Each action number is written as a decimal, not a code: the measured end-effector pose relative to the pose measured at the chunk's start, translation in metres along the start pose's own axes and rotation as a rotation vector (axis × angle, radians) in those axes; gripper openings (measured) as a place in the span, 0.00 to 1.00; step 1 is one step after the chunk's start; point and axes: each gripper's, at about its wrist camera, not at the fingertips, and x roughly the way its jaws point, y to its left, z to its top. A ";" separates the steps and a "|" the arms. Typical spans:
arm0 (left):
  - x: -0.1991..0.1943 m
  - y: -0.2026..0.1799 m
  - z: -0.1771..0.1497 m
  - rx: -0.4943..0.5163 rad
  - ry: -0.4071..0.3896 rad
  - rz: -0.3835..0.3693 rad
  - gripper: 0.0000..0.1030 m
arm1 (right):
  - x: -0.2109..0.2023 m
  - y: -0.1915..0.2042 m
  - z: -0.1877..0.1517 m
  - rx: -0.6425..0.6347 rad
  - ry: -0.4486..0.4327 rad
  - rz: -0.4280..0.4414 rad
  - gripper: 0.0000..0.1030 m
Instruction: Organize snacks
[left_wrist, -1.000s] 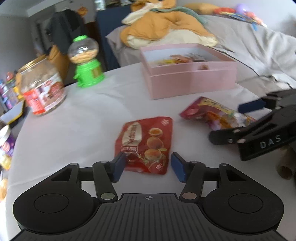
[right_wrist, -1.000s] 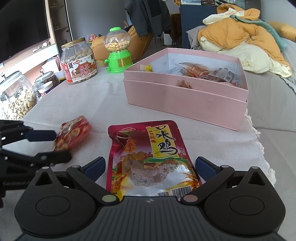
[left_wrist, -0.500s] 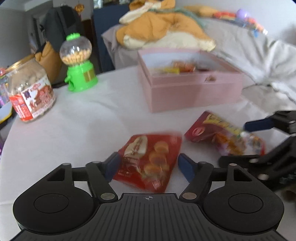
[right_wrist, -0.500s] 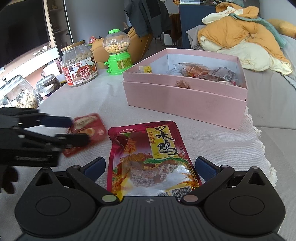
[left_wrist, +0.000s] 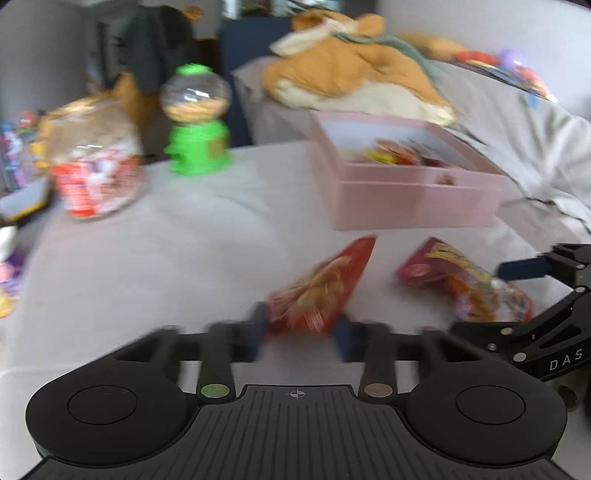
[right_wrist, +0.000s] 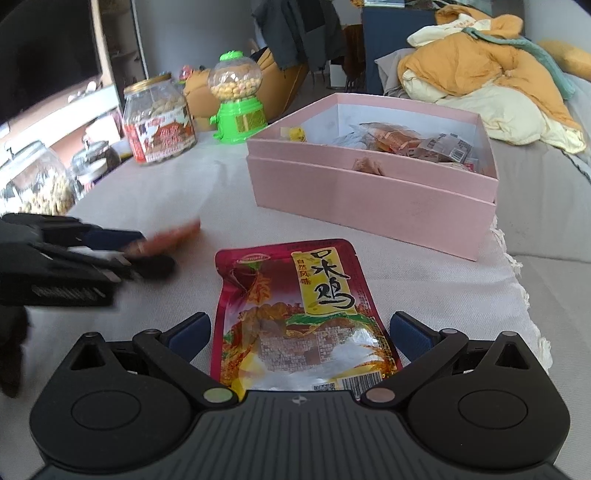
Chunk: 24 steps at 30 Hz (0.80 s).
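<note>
Lifted now off the white tablecloth (right_wrist: 424, 295) where it lay flat a second ago — small red snack packet (left_wrist: 321, 291), tilted up on edge and clamped at its lower end between the blue pads of the left gripper (left_wrist: 300, 334). Blurred in the left wrist view; seen edge-on from the right wrist as an orange-red streak (right_wrist: 173, 238) poking out of the dark left jaws, angled toward the pink box (right_wrist: 373, 195). Closer to that box than before, yet clearly short of its near wall.

Unmoved meanwhile: larger maroon chicken-snack pouch (right_wrist: 299, 317), flat on the cloth, yellow label with bold black characters facing up, barcode end nearest the camera. Sits between the spread blue pads of the right gripper (right_wrist: 299, 332), with a gap at each side — claw released, grasping nothing. Same pouch (left_wrist: 465, 288) visible from the left, just right of the raised packet and apart from it.

Farther back, the open pink box with several wrapped snacks piled inside. Beyond it to the left, a green gumball dispenser (right_wrist: 238, 101) and a gold-lidded glass jar with a red label (right_wrist: 159, 120), standing upright side by side. Orange and cream bedding (right_wrist: 487, 70) heaped behind the box.
</note>
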 end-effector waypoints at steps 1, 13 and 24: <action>-0.004 0.004 -0.003 -0.016 0.001 0.006 0.24 | 0.001 0.002 0.000 -0.018 0.011 -0.006 1.00; 0.001 0.026 -0.016 -0.118 0.022 -0.029 0.18 | 0.026 -0.003 0.029 -0.026 0.070 -0.036 1.00; -0.005 0.032 -0.017 -0.089 0.042 -0.090 0.19 | 0.016 0.003 0.015 -0.059 0.026 -0.055 0.98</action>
